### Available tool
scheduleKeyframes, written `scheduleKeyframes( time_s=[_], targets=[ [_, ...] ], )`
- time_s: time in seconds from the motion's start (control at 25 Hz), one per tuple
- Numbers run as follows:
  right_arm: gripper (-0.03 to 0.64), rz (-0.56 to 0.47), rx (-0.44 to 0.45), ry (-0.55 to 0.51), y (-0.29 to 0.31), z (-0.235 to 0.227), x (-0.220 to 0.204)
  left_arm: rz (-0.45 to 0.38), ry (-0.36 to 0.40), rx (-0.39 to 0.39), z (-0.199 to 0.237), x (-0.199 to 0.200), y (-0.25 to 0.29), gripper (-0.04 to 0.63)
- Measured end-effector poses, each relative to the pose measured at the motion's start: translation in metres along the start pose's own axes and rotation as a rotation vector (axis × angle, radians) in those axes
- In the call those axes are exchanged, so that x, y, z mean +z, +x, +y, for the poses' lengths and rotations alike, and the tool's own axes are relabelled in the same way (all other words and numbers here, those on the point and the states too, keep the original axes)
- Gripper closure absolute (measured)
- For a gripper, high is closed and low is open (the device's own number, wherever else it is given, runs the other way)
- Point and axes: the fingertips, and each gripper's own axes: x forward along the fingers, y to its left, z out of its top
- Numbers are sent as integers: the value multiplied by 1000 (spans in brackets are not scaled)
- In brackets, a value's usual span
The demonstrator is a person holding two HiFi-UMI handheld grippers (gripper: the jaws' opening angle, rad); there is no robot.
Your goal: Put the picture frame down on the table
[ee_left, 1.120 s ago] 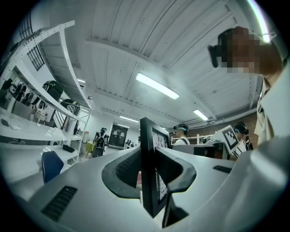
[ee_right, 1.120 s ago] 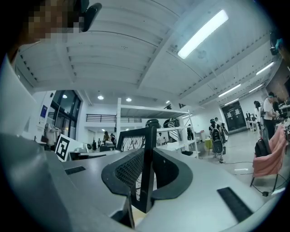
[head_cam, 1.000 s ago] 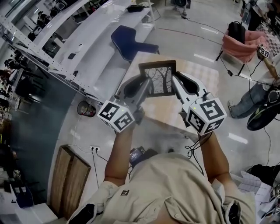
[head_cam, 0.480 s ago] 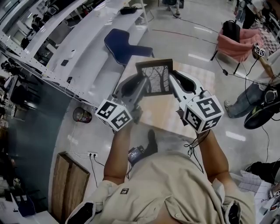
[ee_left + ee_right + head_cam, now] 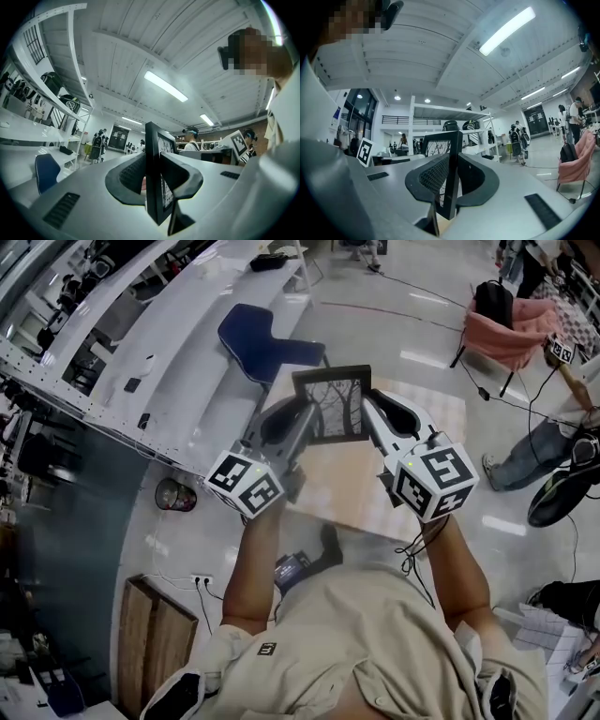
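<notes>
Holding the picture frame (image 5: 335,407) above the table (image 5: 352,495), left gripper (image 5: 302,420) and right gripper (image 5: 373,416) each clamped on a side edge (frame upright, tree print showing).

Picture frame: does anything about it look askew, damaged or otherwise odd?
Nothing stands out. The picture frame looks intact, clamped at its side edges by the left gripper and right gripper, above the table, not yet set down.

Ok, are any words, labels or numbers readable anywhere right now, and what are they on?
No text can be read anywhere.
Shirt logo: too small to read.
Left tongs and right tongs: square markers only, no letters.
Picture frame: bare tree branches, no lettering.
</notes>
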Motion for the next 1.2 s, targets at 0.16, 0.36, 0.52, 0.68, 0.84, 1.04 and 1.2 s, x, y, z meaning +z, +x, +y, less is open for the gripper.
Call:
scheduleKeyframes(
  time_s=[0.16,0.36,0.52,0.68,0.84,1.04,1.2],
  targets=[
    [551,12,-2,10,18,-3,-8,8,-12,5,19,-4,2,499],
    [551,21,-3,20,29,-6,-18,18,-20,13,32,-10,4,499],
    [551,28,-4,29,48,-9,-24,26,-28,19,52,-13,6,499],
    [551,38,-1,41,56,-14,-34,36,-35,27,61,-21,9,499],
    [551,49,1,54,70,-19,-42,46,-45,37,75,-27,12,499],
    [551,69,2,71,94,-22,-52,59,-65,51,100,-31,14,499],
    [551,83,0,85,89,-28,-66,72,-76,58,98,-47,16,499]
  ],
)
